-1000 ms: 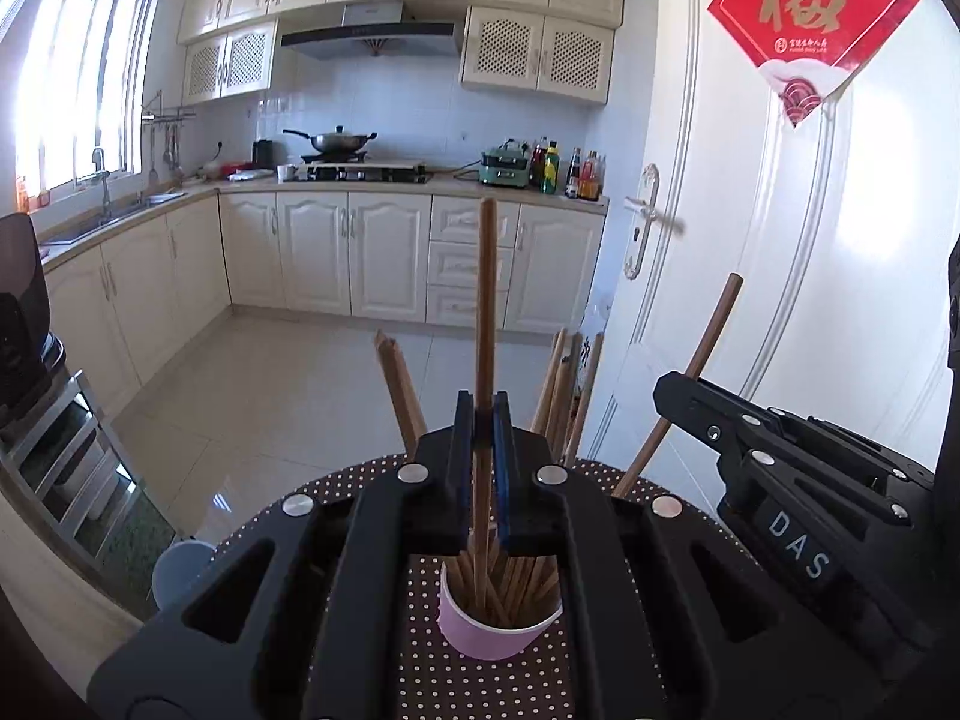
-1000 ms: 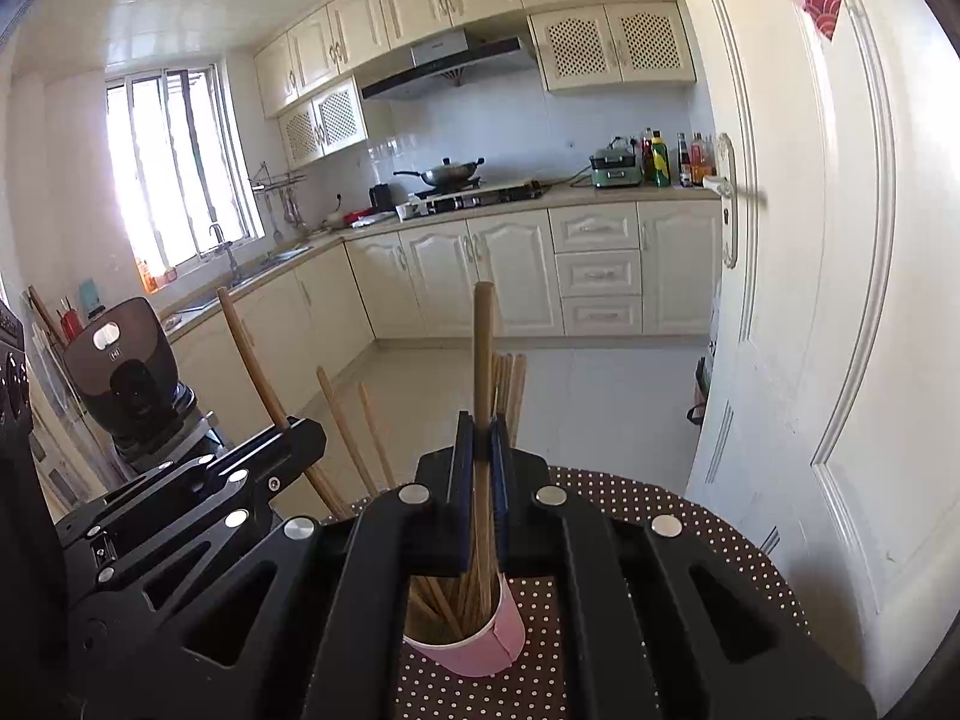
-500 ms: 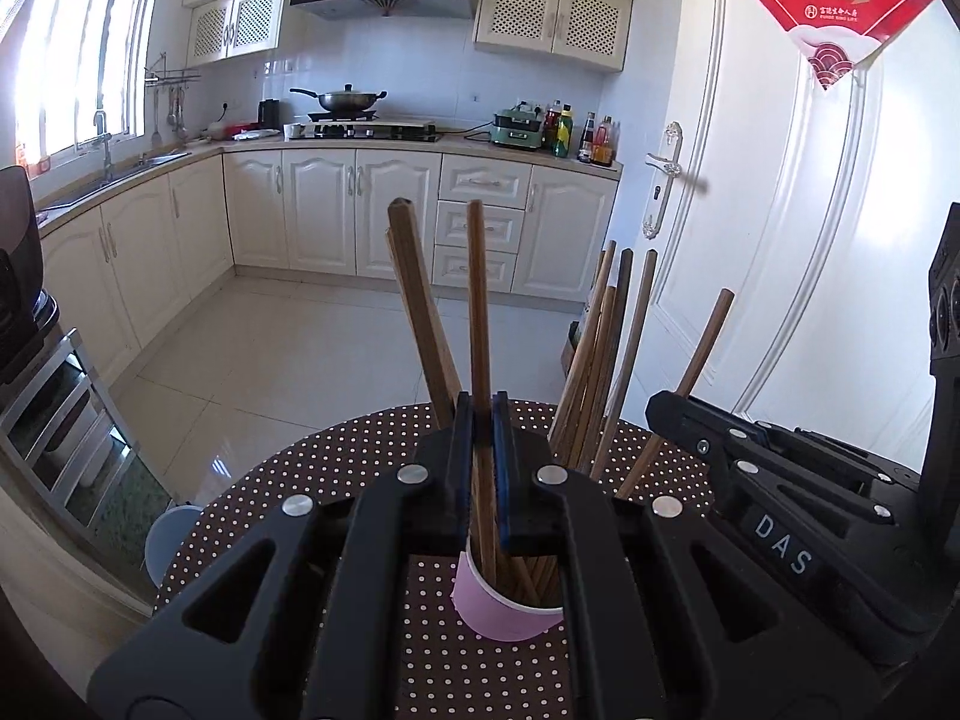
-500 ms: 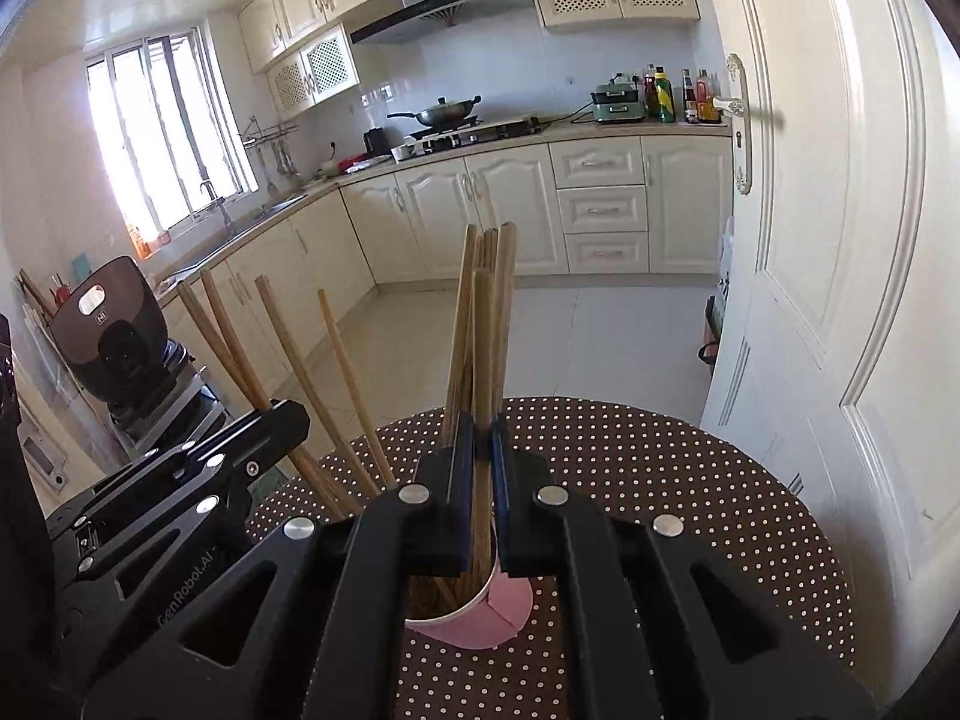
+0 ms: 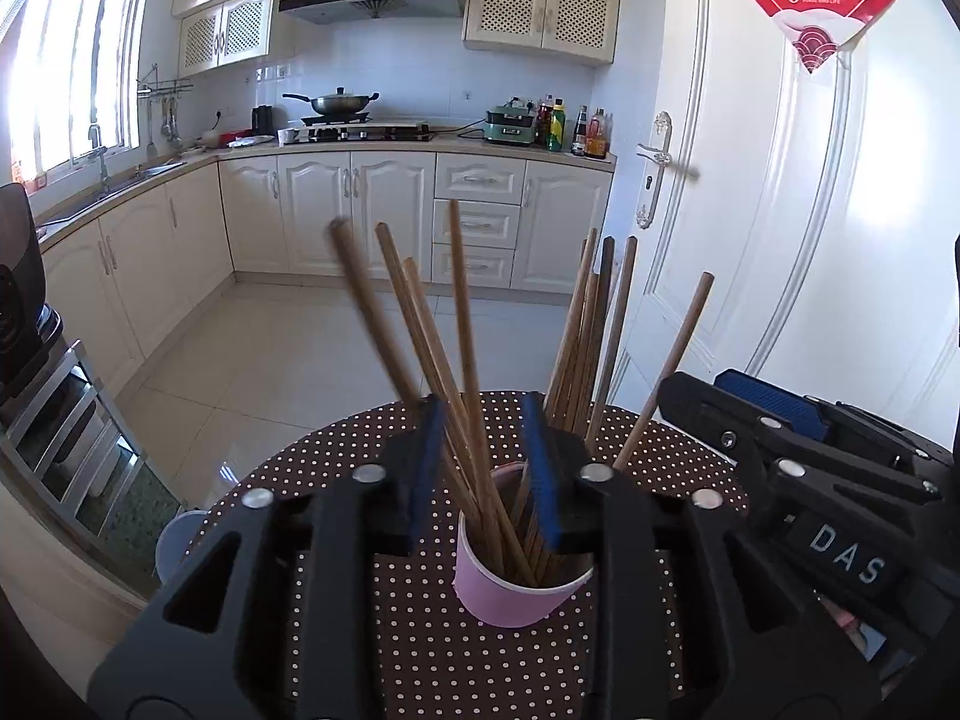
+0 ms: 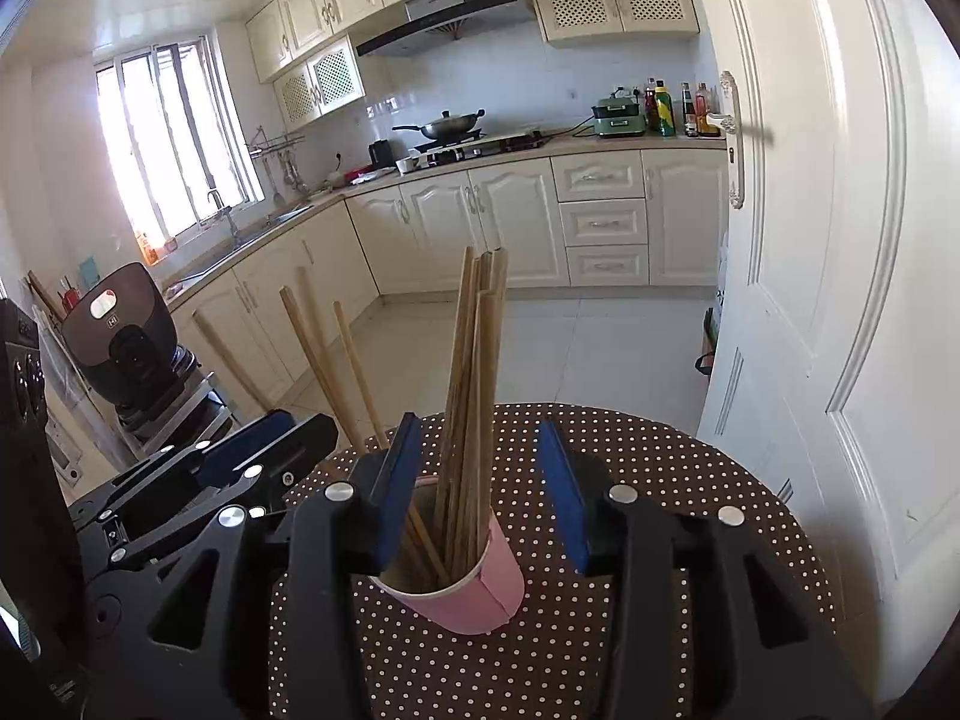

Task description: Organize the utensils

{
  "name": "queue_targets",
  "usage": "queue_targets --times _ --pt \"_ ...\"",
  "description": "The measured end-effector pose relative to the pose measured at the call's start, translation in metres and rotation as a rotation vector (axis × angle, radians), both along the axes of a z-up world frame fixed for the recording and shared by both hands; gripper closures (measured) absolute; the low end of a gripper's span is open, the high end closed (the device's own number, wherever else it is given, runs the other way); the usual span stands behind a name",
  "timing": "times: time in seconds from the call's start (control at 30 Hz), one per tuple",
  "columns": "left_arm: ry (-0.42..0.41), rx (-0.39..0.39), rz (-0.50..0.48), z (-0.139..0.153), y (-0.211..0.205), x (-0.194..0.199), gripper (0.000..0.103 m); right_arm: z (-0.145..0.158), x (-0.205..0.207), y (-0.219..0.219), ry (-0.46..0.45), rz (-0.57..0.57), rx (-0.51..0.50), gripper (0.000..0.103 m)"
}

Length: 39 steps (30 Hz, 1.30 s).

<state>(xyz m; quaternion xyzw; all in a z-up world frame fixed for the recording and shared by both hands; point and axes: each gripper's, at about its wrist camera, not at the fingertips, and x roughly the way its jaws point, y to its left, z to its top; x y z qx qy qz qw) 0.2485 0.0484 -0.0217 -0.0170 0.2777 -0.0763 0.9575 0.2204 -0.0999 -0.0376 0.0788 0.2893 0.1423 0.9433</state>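
Observation:
A pink paper cup (image 5: 516,591) stands on the brown polka-dot table (image 5: 420,660) and holds several wooden chopsticks (image 5: 465,330). My left gripper (image 5: 483,408) hovers just above the cup's rim. Its jaws are opening, and chopsticks pass between the blue pads (image 5: 427,462) without being pressed. One chopstick (image 5: 366,312) on the left is blurred, tipping outward. In the right wrist view the same cup (image 6: 480,591) sits under my right gripper (image 6: 477,435). Its jaws are also opening around a loose bundle of chopsticks (image 6: 474,360). Each gripper shows in the other's view, the right gripper (image 5: 780,450) and the left gripper (image 6: 240,462).
The round table's far edge (image 6: 660,420) drops to a tiled floor. A white door (image 6: 810,300) stands close on the right. A black appliance on a metal rack (image 6: 126,348) and a pale bucket (image 5: 174,546) sit left of the table.
Both grippers were shut, each on one chopstick, and sank toward the cup. Now both have opened, and the two chopsticks stand loose in the cup with the others.

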Motion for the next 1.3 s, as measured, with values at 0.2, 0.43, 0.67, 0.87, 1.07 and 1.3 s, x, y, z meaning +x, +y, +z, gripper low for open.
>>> queue_targets --times 0.2,0.43,0.67,0.87,1.07,1.3 --pt "-0.025 0.012 0.003 0.007 -0.003 -0.009 0.052 0.003 -0.006 -0.012 0.003 -0.020 0.029 0.060" --pt "-0.021 0.028 0.017 0.008 -0.003 -0.022 0.051 0.005 -0.022 -0.013 -0.005 -0.020 0.027 0.060" --pt "-0.022 0.035 0.034 0.008 0.006 -0.040 0.047 0.007 -0.036 -0.013 -0.009 -0.019 0.015 0.058" --pt "-0.023 0.051 0.043 0.006 0.007 -0.056 0.039 0.008 -0.053 -0.014 -0.015 -0.021 0.003 0.047" --pt "-0.009 0.065 0.053 0.001 0.005 -0.072 0.033 0.004 -0.071 -0.016 -0.016 -0.020 -0.010 0.036" --pt "0.001 0.079 0.060 -0.006 0.004 -0.093 0.027 -0.001 -0.095 -0.015 -0.025 -0.018 -0.031 0.021"
